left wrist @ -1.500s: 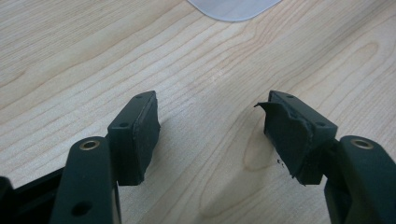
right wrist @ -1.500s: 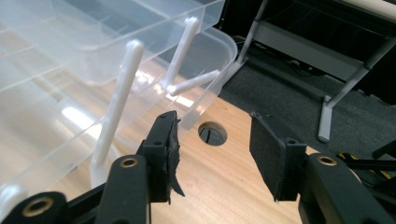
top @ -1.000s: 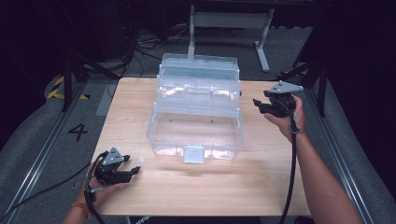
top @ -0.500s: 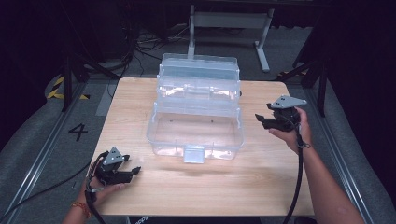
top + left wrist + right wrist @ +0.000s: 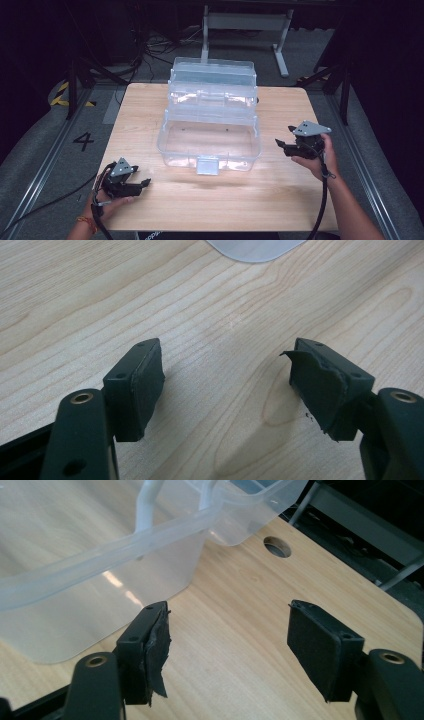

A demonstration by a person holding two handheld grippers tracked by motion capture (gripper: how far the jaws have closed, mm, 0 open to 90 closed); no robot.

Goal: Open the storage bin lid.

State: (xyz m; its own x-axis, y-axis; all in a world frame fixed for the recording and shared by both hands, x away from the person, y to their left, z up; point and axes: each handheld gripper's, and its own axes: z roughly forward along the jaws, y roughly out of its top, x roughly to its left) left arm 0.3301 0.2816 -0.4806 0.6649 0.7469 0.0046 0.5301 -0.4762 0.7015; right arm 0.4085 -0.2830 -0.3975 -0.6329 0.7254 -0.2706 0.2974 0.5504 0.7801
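a metal stand [image 5: 245,25] and loose cables [image 5: 150,45] sit on the floor behind the wooden worktop [image 5: 210,200]; the clear plastic box [image 5: 210,120], tiered trays folded open, stands mid-worktop, unobstructed. left gripper [image 5: 145,184] and right gripper [image 5: 281,146], both just opening, spread and empty, flank it

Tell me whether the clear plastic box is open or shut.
Open: the clear plastic box has its upper trays swung back, leaving the bottom compartment uncovered and apparently empty.
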